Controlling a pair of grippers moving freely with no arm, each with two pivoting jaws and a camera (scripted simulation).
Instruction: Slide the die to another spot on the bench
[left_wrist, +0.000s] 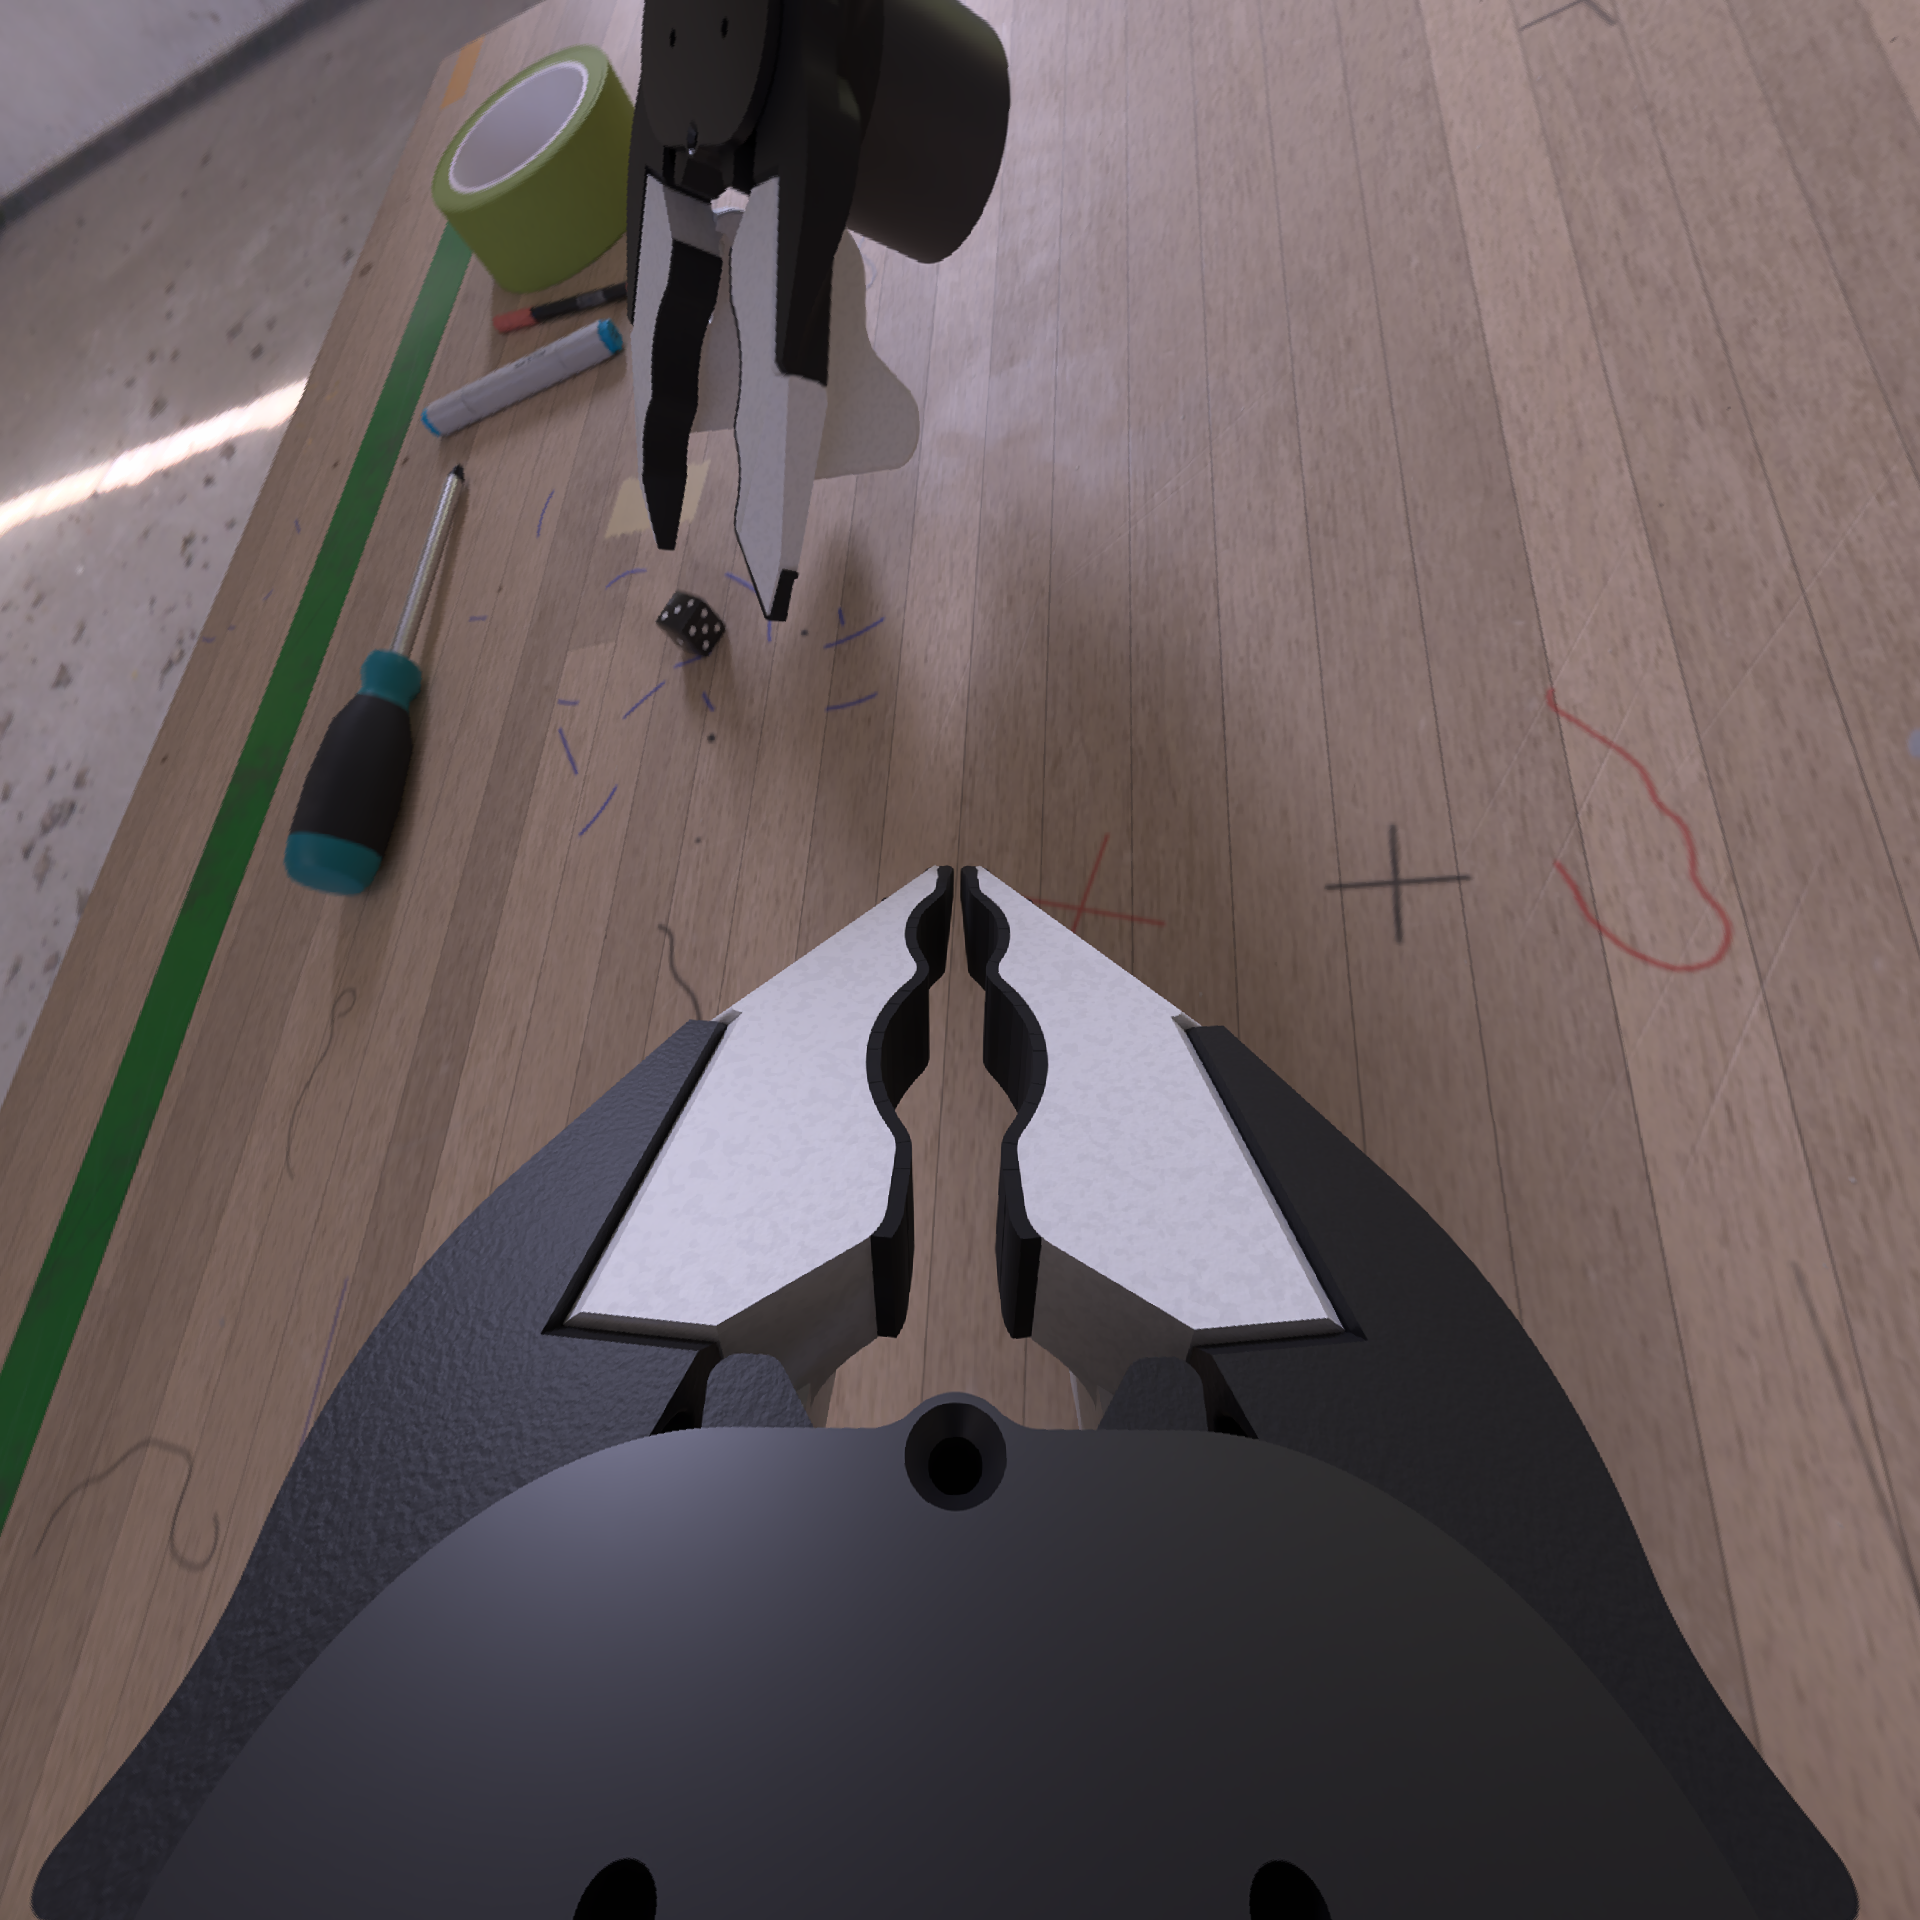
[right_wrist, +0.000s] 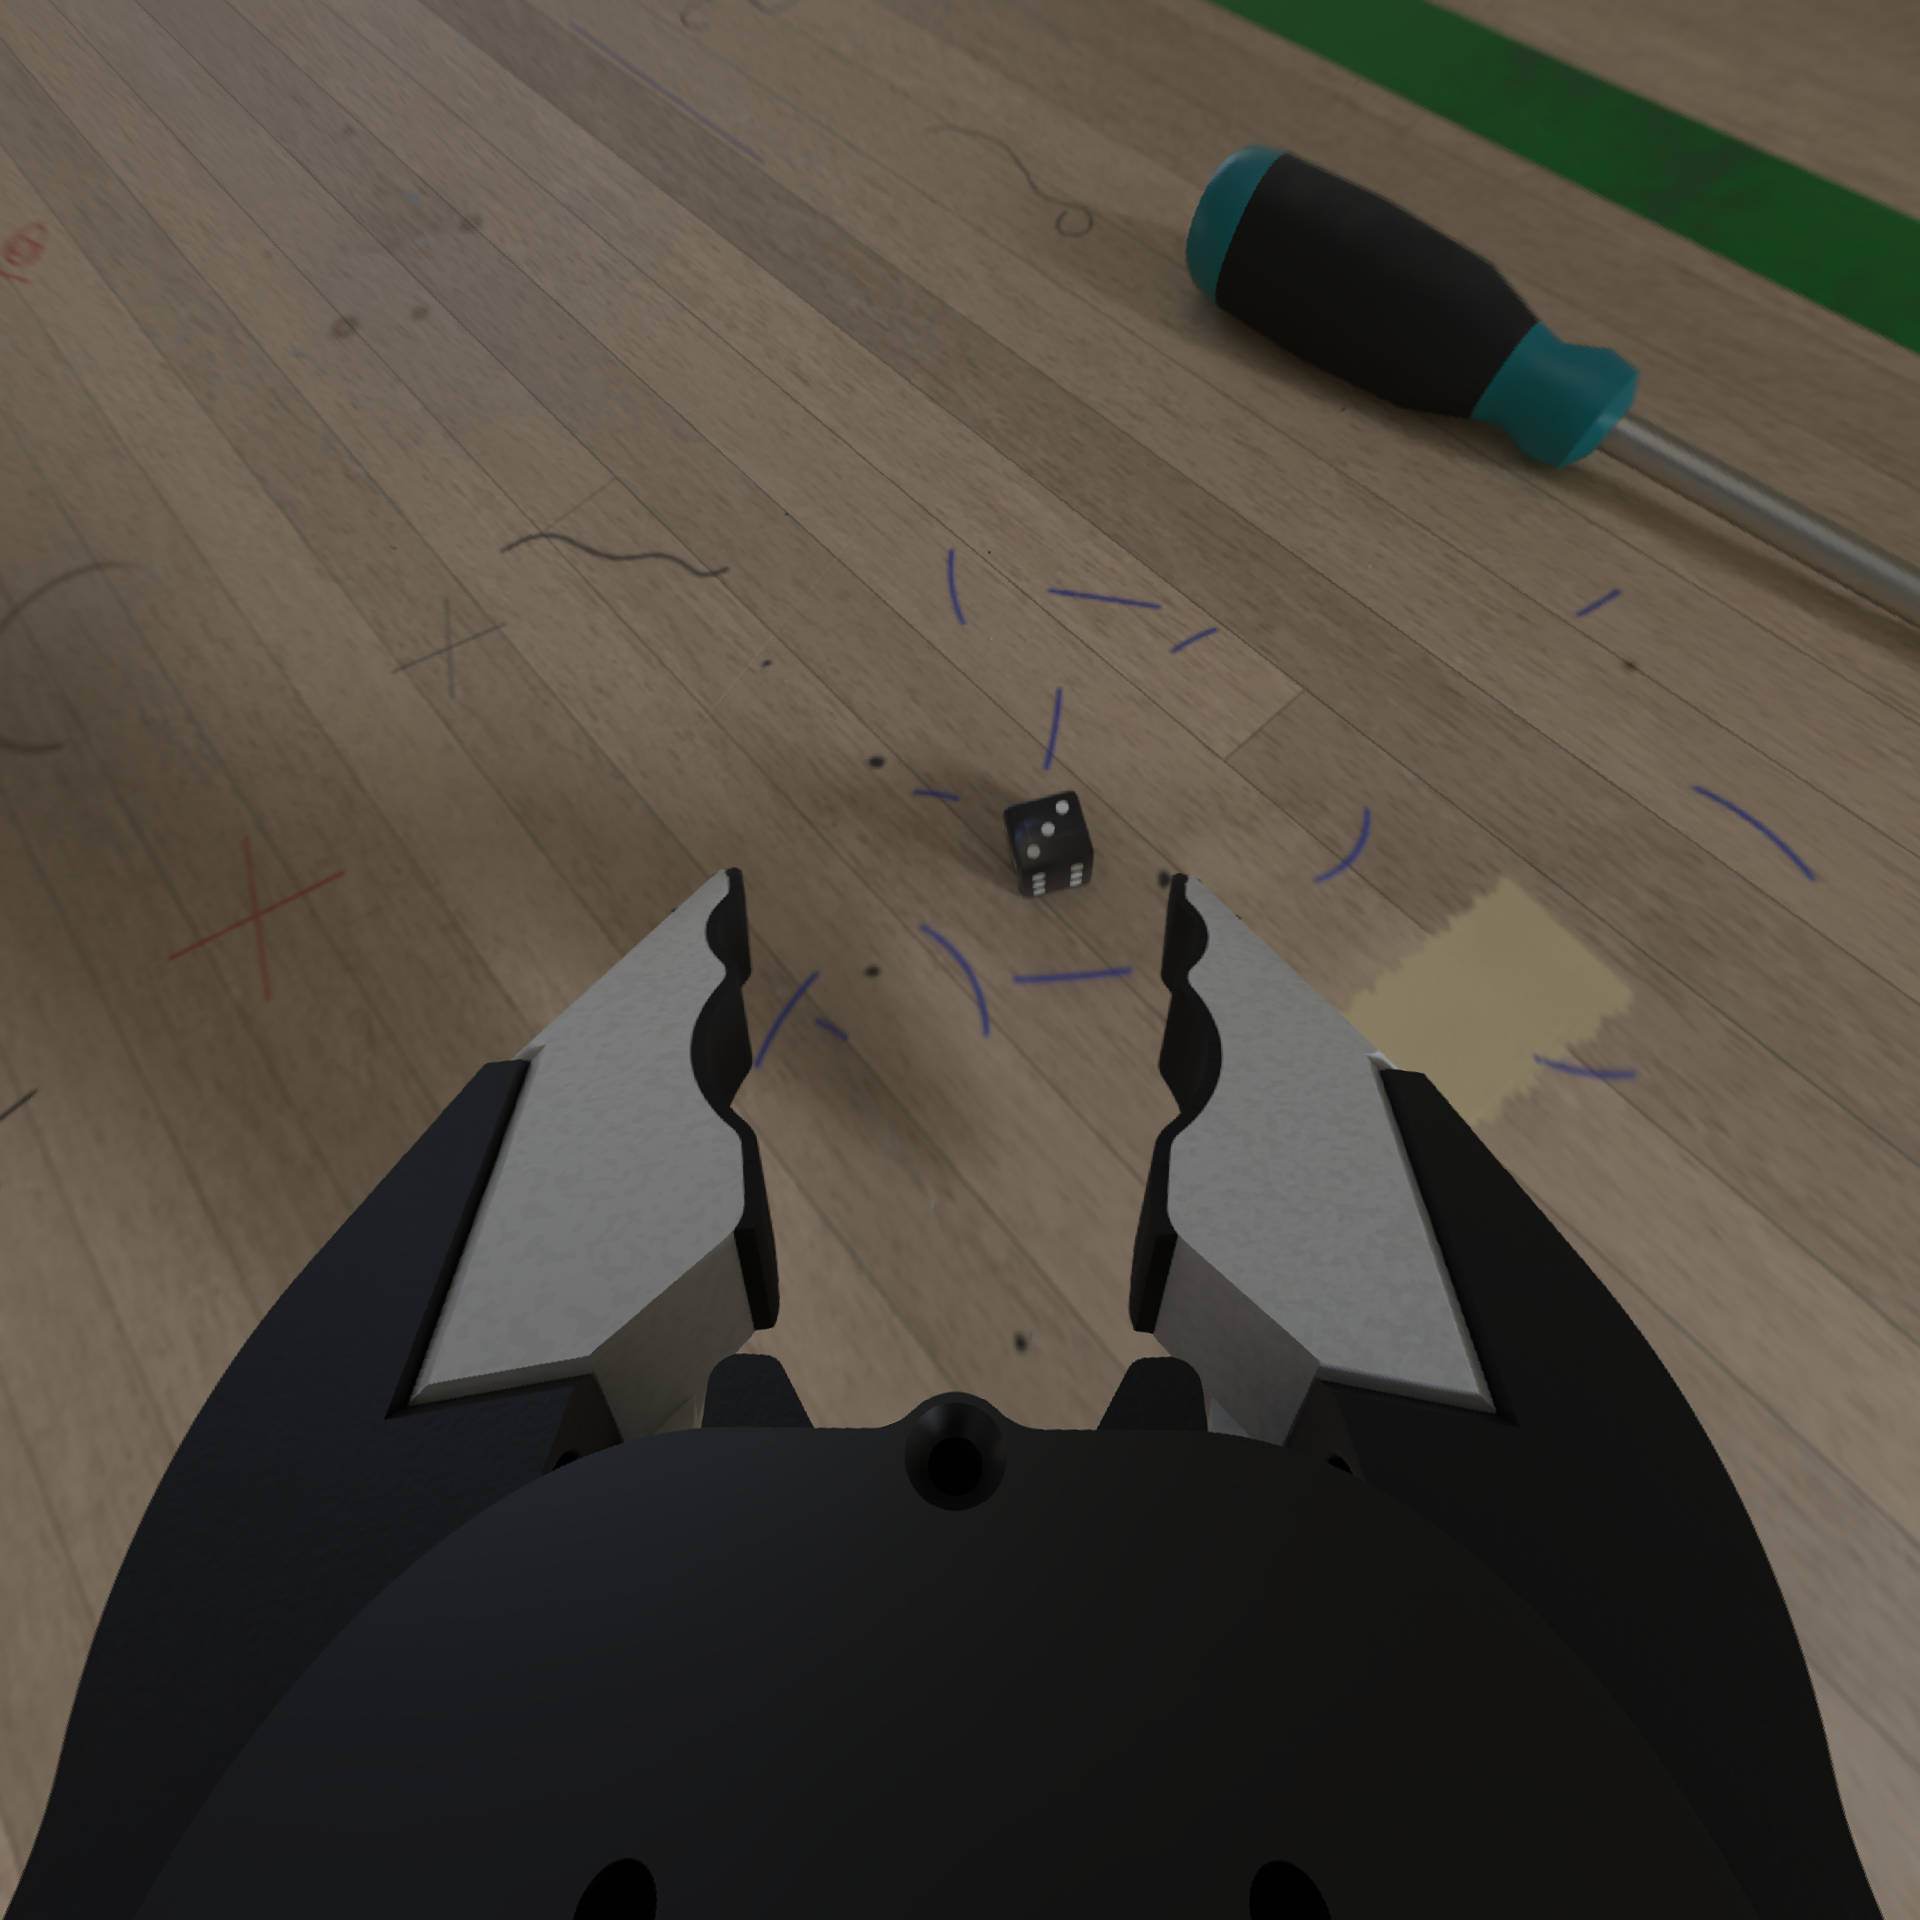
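Note:
A small black die (right_wrist: 1047, 844) with white pips lies on the wooden bench (right_wrist: 520, 364), among short blue pen strokes. My right gripper (right_wrist: 954, 881) is open and empty, its fingertips just short of the die, which sits a little past them between their lines. In the left wrist view the die (left_wrist: 691, 625) is far ahead, with the right gripper (left_wrist: 722, 577) coming down over it from beyond, one fingertip to its right. My left gripper (left_wrist: 956, 875) is shut and empty, low over the bench, well back from the die.
A screwdriver (left_wrist: 358, 748) with a black and teal handle lies left of the die, also in the right wrist view (right_wrist: 1392, 301). A green tape roll (left_wrist: 535, 166), two markers (left_wrist: 525, 376) and a green tape strip (left_wrist: 312, 623) lie along the bench's left edge. A beige tape patch (right_wrist: 1486, 997) lies near the die.

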